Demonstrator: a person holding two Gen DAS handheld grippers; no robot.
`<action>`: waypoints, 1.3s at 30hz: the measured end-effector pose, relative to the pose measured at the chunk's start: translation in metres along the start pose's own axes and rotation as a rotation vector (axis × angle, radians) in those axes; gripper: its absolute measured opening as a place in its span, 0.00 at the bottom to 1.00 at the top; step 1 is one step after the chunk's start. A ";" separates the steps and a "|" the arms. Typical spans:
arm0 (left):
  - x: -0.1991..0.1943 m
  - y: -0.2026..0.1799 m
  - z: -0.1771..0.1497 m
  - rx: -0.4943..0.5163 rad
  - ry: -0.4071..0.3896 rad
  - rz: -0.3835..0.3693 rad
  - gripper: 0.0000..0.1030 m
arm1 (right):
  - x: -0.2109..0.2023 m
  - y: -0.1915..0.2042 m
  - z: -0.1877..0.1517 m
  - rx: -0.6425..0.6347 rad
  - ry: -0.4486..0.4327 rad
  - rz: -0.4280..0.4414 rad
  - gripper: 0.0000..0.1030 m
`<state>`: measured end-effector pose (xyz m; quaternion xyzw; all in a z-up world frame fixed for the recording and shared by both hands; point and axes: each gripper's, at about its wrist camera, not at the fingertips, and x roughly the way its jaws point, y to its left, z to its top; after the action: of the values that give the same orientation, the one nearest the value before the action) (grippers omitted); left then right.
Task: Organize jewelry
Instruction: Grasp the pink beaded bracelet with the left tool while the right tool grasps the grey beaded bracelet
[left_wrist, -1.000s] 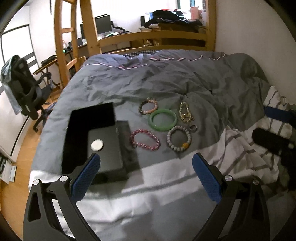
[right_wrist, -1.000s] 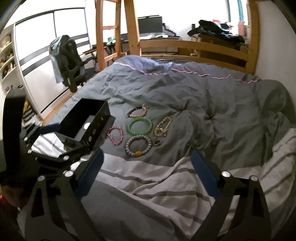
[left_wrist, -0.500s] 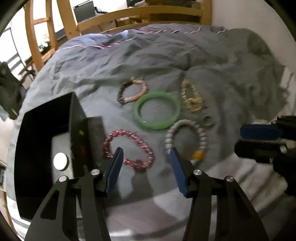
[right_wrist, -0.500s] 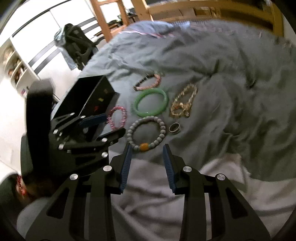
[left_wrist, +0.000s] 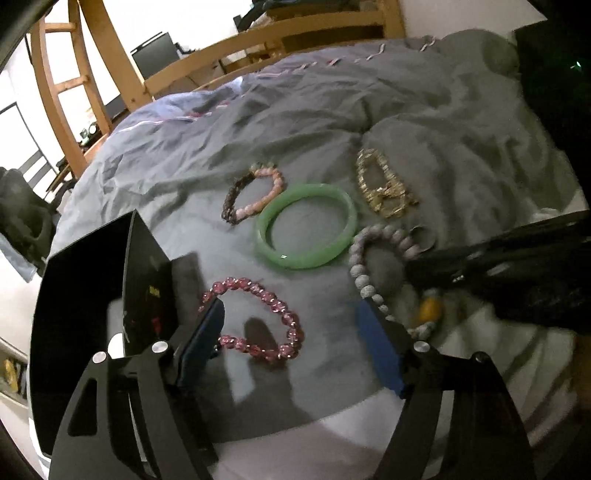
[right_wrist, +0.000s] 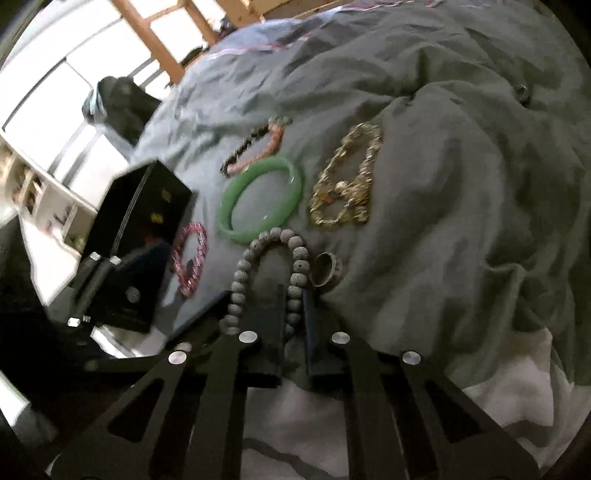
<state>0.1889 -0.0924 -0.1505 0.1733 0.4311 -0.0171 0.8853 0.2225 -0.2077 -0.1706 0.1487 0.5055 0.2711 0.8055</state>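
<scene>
On the grey duvet lie a pink bead bracelet (left_wrist: 255, 321), a green bangle (left_wrist: 306, 225), a grey bead bracelet (left_wrist: 380, 266) with an orange bead, a gold chain (left_wrist: 384, 184), a pink-and-brown bead bracelet (left_wrist: 255, 192) and a ring (right_wrist: 327, 269). An open black jewelry box (left_wrist: 92, 295) stands at the left. My left gripper (left_wrist: 291, 325) is open, its fingers straddling the pink bracelet (right_wrist: 190, 258). My right gripper (right_wrist: 295, 295) is shut on the near side of the grey bead bracelet (right_wrist: 273, 266).
The wooden bed frame (left_wrist: 258, 37) and a ladder (left_wrist: 66, 92) stand at the far end. A striped white sheet (right_wrist: 369, 424) lies at the near edge. An office chair (right_wrist: 118, 107) stands left of the bed.
Both grippers moved down and forward toward the jewelry. The left opened wider around the pink bracelet. The right closed onto the grey bead bracelet.
</scene>
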 end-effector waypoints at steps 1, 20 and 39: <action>0.001 0.000 0.000 0.002 -0.002 0.000 0.71 | -0.006 -0.003 0.000 0.017 -0.024 0.017 0.08; 0.009 0.011 0.005 -0.098 -0.007 -0.040 0.55 | -0.046 -0.026 -0.012 0.074 -0.144 0.064 0.09; -0.013 0.028 -0.005 -0.216 -0.022 -0.231 0.07 | -0.047 -0.031 -0.017 0.098 -0.154 0.142 0.09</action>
<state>0.1820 -0.0661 -0.1357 0.0263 0.4376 -0.0743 0.8957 0.1999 -0.2604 -0.1598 0.2440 0.4429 0.2901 0.8125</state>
